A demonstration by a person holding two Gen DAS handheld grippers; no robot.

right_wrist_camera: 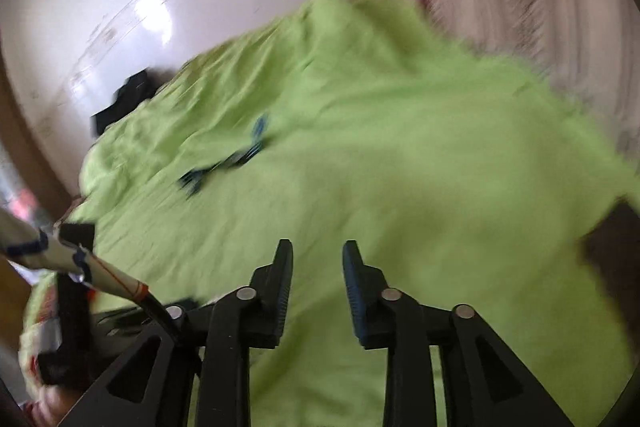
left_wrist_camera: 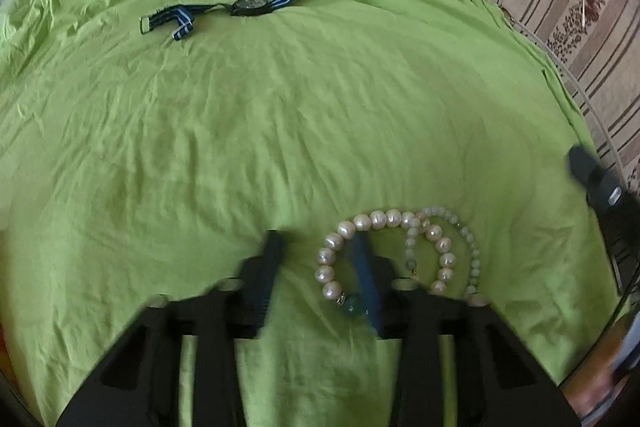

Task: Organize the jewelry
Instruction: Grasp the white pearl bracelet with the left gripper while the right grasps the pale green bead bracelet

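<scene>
Left gripper (left_wrist_camera: pixel 316 263) is released over bare sheet beside the pearl bracelets (left_wrist_camera: pixel 400 255); right gripper (right_wrist_camera: pixel 316 267) is released, empty. Wristwatch (left_wrist_camera: pixel 240 7) lies far off on the bed (left_wrist_camera: pixel 280 127); sorting looks barely begun.

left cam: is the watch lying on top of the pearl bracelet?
No. The watch lies alone far up the green sheet, well apart from the pearl bracelet near the left gripper.

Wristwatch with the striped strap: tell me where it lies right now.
In the left wrist view the wristwatch lies flat on the green sheet, toward the top left, well beyond the pearl bracelet near the left gripper.
</scene>
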